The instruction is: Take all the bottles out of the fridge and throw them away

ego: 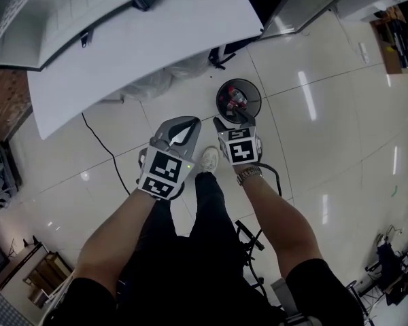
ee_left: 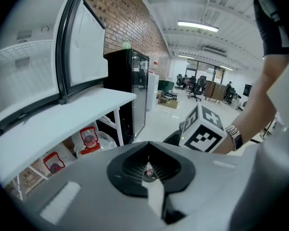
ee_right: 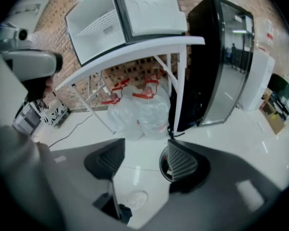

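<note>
Grippers | your left hand-held gripper point(ee_left: 148, 170) sits pressed together, empty | you hold your right hand-held gripper point(ee_right: 142, 160) spread, empty, beside the bin point(ego: 218, 95), likely because bottles point(ego: 236, 99) already lie inside

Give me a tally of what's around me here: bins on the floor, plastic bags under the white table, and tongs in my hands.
Bin: 1
Plastic bags: 2
Tongs: 2, left tongs and right tongs
Total: 5
</note>
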`<move>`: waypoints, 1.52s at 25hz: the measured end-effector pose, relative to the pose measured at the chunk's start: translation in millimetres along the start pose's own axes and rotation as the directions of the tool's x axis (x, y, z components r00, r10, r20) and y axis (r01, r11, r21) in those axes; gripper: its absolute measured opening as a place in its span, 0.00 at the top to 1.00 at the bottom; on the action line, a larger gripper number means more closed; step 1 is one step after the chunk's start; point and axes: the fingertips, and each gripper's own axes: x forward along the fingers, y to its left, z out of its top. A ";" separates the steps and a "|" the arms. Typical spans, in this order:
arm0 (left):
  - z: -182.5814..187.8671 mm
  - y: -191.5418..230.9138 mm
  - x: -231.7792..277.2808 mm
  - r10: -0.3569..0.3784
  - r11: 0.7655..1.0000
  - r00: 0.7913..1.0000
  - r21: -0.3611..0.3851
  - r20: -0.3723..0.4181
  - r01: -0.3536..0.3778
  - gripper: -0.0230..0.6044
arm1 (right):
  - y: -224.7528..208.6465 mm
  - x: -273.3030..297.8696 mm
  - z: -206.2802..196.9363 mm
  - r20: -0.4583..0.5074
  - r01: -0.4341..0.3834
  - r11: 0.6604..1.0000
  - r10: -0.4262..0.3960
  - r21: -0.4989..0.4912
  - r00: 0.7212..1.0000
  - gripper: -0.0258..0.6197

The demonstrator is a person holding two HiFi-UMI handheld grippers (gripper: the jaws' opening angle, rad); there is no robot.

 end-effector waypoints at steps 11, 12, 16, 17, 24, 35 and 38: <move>38.3 61.4 -125.5 0.139 0.990 0.980 -0.005 0.146 -0.139 0.96 | 122.2 -89.2 135.7 0.232 -0.031 0.981 0.077 -0.194 0.970 0.60; 41.2 68.8 -139.5 0.157 0.988 0.975 -0.010 0.160 -0.157 0.96 | 135.2 -98.1 149.6 0.255 -0.035 0.976 0.091 -0.214 0.963 0.62; 51.6 100.1 -197.6 0.233 0.972 0.948 -0.042 0.217 -0.230 0.96 | 189.8 -127.9 197.7 0.321 -0.046 0.951 0.148 -0.305 0.936 0.67; 53.8 106.7 -210.7 0.252 0.968 0.940 -0.048 0.230 -0.248 0.96 | 202.6 -133.5 207.5 0.330 -0.048 0.943 0.163 -0.330 0.930 0.67; 62.2 143.7 -284.8 0.369 0.929 0.877 -0.087 0.308 -0.361 0.96 | 278.6 -159.3 263.1 0.381 -0.074 0.889 0.267 -0.452 0.885 0.67; 74.8 171.9 -359.9 0.460 0.886 0.793 -0.146 0.400 -0.440 0.96 | 340.8 -197.7 306.9 0.449 -0.057 0.845 0.338 -0.531 0.827 0.73; 82.4 171.8 -371.0 0.461 0.884 0.780 -0.148 0.424 -0.442 0.96 | 349.6 -209.8 314.0 0.474 -0.042 0.842 0.343 -0.538 0.811 0.79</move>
